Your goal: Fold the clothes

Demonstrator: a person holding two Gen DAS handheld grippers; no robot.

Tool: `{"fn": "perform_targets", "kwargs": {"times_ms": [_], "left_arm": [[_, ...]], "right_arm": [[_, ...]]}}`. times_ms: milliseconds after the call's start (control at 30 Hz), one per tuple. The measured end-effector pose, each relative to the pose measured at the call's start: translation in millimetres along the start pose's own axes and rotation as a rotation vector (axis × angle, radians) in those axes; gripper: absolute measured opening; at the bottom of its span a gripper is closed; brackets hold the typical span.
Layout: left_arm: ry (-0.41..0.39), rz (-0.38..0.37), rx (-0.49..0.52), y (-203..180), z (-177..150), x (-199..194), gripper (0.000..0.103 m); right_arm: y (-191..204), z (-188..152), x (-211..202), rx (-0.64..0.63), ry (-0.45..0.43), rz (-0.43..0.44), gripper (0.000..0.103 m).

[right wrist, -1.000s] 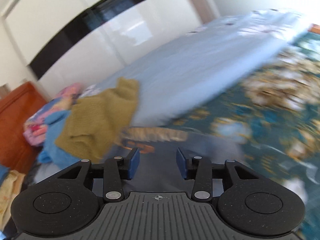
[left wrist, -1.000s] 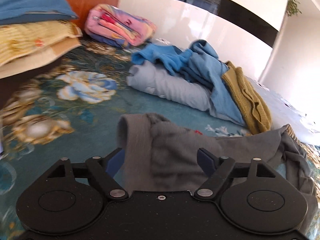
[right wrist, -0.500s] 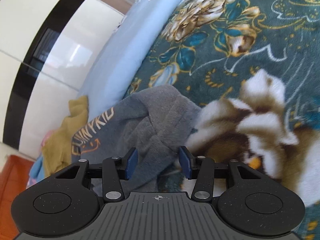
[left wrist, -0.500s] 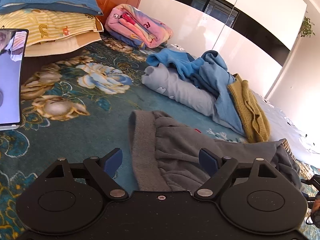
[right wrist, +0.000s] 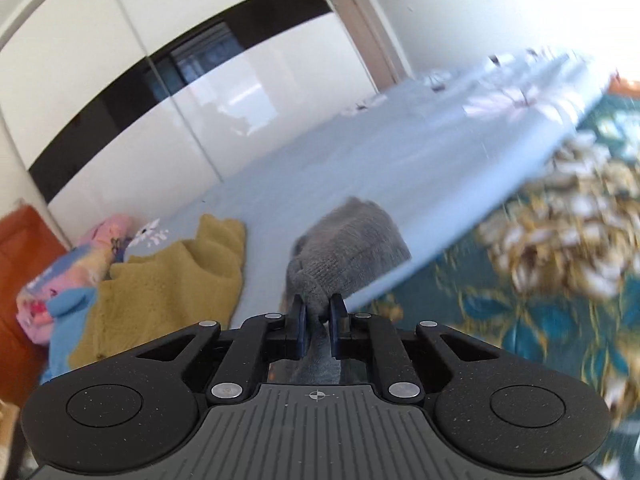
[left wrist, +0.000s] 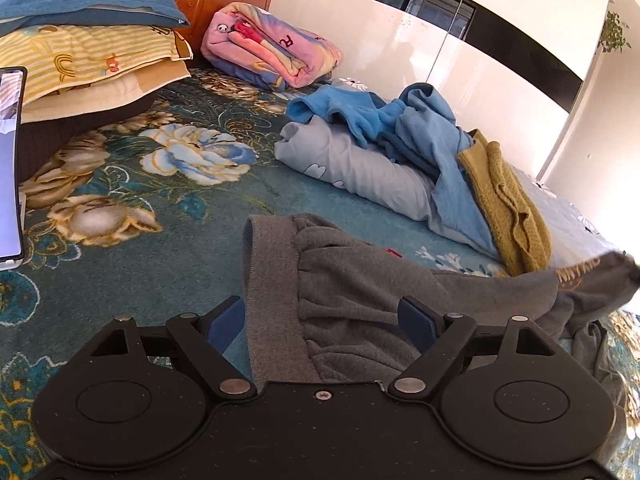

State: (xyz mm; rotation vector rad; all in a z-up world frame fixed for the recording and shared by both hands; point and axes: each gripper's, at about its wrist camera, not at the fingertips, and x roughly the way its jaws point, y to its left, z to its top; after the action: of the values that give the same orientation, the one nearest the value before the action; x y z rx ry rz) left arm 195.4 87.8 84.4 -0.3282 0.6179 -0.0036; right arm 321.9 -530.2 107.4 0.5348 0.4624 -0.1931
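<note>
A grey sweatshirt (left wrist: 360, 280) lies crumpled on the floral bedspread (left wrist: 132, 184), its ribbed hem towards me. My left gripper (left wrist: 320, 320) stands open low over that hem, one blue pad on each side of the cloth without pressing it. The garment's far right end (left wrist: 600, 272), with orange lettering, is lifted off the bed. In the right wrist view my right gripper (right wrist: 318, 316) has its jaws closing on a bunched grey fold of the sweatshirt (right wrist: 352, 240), which sticks up beyond the pads.
Behind the sweatshirt lies a heap of blue clothes (left wrist: 400, 124), a pale grey garment (left wrist: 352, 168) and a mustard knit (left wrist: 504, 208). A folded pink blanket (left wrist: 272, 48) and stacked pillows (left wrist: 88, 60) sit by the wooden headboard. A screen (left wrist: 10, 160) stands at the left edge.
The right gripper's jaws have come together on a fold of the grey sweatshirt and raised it; its view swung up from the bedspread. The sweatshirt's right end lifted. The left gripper stayed put.
</note>
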Motion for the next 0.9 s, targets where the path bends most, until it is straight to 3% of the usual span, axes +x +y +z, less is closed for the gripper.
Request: {"fn": "perform_targets", "kwargs": {"times_ms": [233,333,400,500,633,733,800,900], "left_arm": [[0.0,0.024,0.007,-1.0,2.7,-1.4,0.082],[-0.009,0.031,0.0,0.8,4.3,-4.7,0.082],[-0.012,0.03,-0.016,2.6,3.6,-6.0,0.082],[-0.004,0.027,-0.041,3.3,0.2,-5.7,0.082],[0.012,-0.017,-0.061,0.1,-1.5,-10.5,0.082],[-0.004,-0.027,-0.036,-0.2,0.9,-23.8,0.082],[-0.025,-0.025,-0.048,4.2,3.6,-34.5,0.083],[-0.032,-0.032,-0.107,17.2,5.8,-45.8,0.083]], "right_arm": [[-26.1,-22.7,47.3,-0.01,0.162,-0.125,0.012],[-42.5,-28.5,37.9,0.071,0.162,-0.083,0.021],[-48.6,-30.9,23.5,0.086,0.157,-0.058,0.034],[-53.3,-45.6,2.0,0.096,0.174,-0.024,0.036],[-48.3,-80.2,-2.5,0.134,0.276,0.019,0.037],[-37.5,-94.0,-4.0,0.162,0.285,0.01,0.035],[-31.6,-100.1,-6.5,0.193,0.28,-0.002,0.008],[-28.7,-99.9,-25.5,0.265,0.205,0.017,0.005]]}}
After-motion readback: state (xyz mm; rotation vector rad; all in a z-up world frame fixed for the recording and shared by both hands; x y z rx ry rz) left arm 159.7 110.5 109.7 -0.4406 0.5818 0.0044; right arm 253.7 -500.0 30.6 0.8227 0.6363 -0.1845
